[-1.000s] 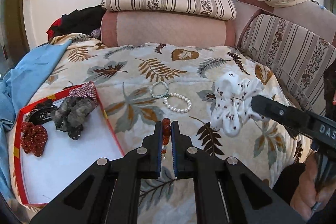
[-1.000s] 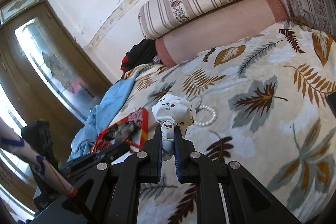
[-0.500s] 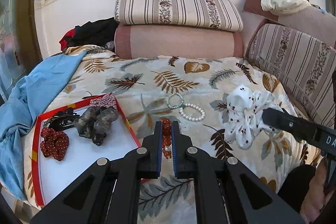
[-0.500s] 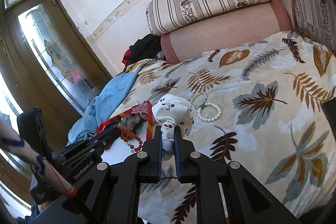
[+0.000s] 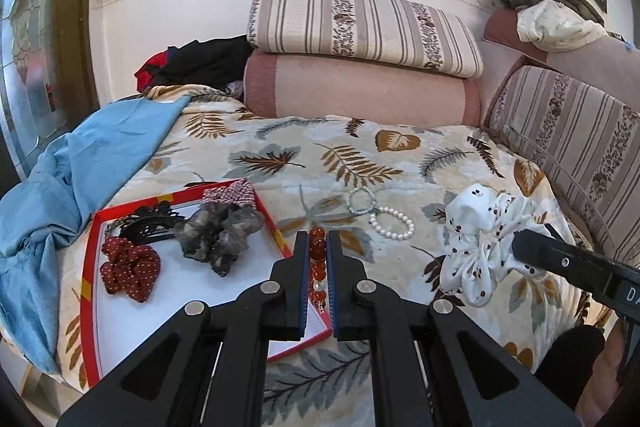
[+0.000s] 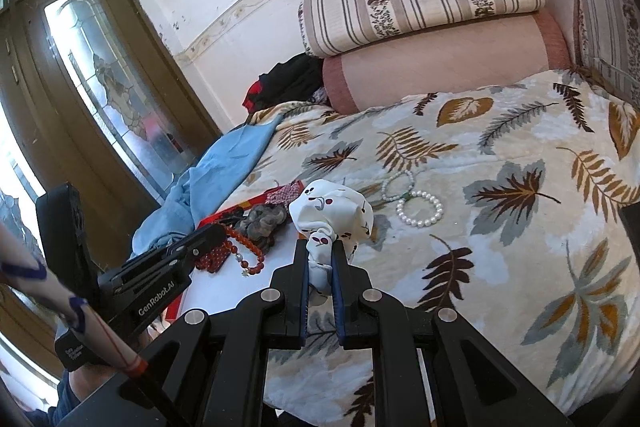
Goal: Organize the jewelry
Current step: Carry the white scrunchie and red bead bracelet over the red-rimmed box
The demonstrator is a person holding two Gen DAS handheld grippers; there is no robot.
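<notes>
Left gripper (image 5: 318,259): clamped on the red bead bracelet (image 5: 318,255), beads dangling over the tray's near-right corner, likely so a release lands them inside.
Right gripper (image 6: 320,259): pinched on a fold of the white dotted scrunchie (image 6: 332,215), held clear of the blanket at 3 o'clock from the tray.
Red-rimmed tray (image 5: 90,259): at 9 o'clock, already holding 3 scrunchies and a black claw clip (image 5: 150,223).
Pearl bracelet (image 5: 392,223): at 12 o'clock, touching the pale green bracelet (image 5: 362,200), both on the leaf blanket (image 5: 320,155), unsorted.
</notes>
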